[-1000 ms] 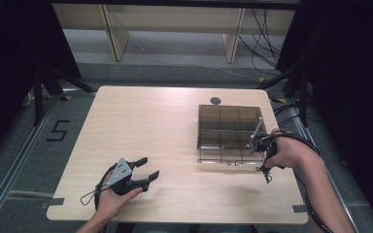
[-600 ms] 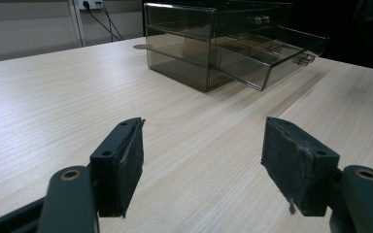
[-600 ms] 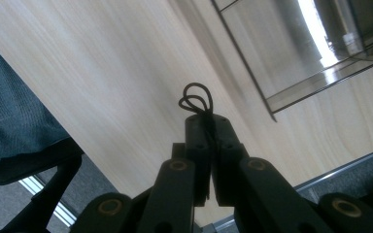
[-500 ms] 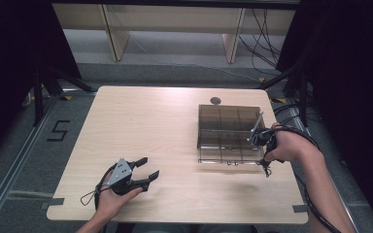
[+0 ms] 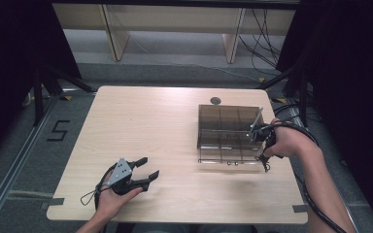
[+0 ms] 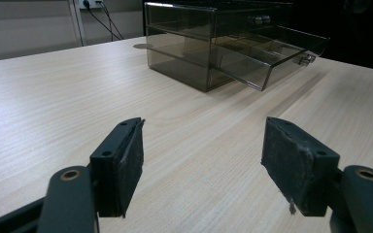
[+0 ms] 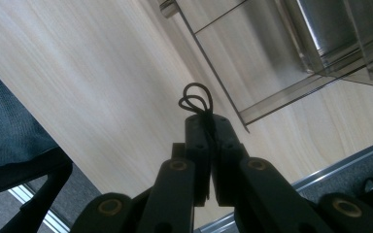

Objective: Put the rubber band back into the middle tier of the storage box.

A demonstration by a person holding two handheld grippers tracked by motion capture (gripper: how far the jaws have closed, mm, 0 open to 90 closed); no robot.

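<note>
Beside the smoky drawer box (image 5: 228, 132), at its right-hand corner nearest me, I hold my right gripper (image 5: 262, 138), its jaws pressed together on a small black looped cord (image 7: 196, 101). Its bottom drawer (image 6: 267, 59) stands pulled out toward me, with 2 small knobs on its front. Well apart from the box, toward the near-left part of the table (image 5: 150, 126), my left gripper (image 5: 145, 169) rests low with its jaws spread wide on nothing.
</note>
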